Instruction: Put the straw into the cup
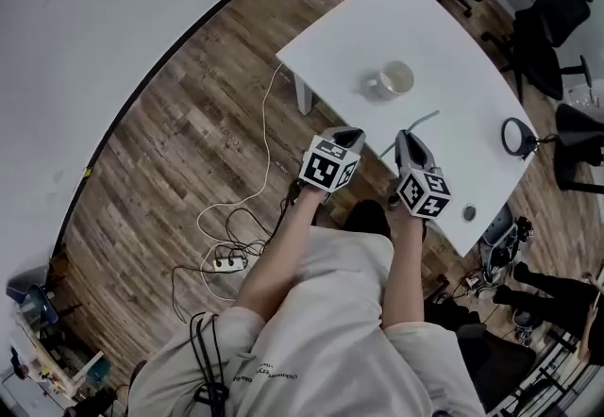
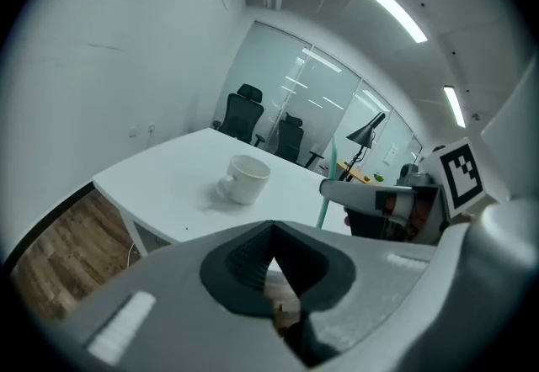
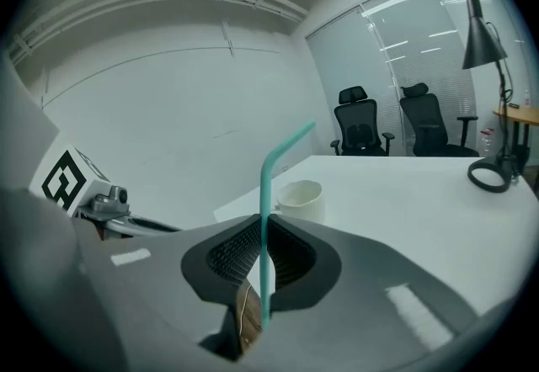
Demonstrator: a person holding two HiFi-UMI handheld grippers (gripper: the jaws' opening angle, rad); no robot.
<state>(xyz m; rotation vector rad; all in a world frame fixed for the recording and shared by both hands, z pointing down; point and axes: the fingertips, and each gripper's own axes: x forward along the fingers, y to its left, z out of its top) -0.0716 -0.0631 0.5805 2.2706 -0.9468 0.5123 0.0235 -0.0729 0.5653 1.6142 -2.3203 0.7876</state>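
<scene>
A white mug (image 1: pixel 394 79) stands on the white table (image 1: pixel 453 47), also seen in the left gripper view (image 2: pixel 246 178) and the right gripper view (image 3: pixel 301 198). My right gripper (image 1: pixel 407 138) is shut on a teal bendy straw (image 3: pixel 268 193), which rises upright between the jaws with its bent top leaning right. In the head view the straw (image 1: pixel 418 123) points out over the table, short of the mug. My left gripper (image 1: pixel 350 135) hovers beside it at the table's near edge, shut with nothing in it (image 2: pixel 271 225). It sees the right gripper (image 2: pixel 379 198) and the straw (image 2: pixel 324 193).
A black desk lamp with a ring base (image 1: pixel 517 137) sits at the table's right end. Black office chairs (image 1: pixel 552 19) stand beyond the table. White cables and a power strip (image 1: pixel 226 261) lie on the wooden floor at left. A glass wall (image 3: pixel 421 67) lies behind.
</scene>
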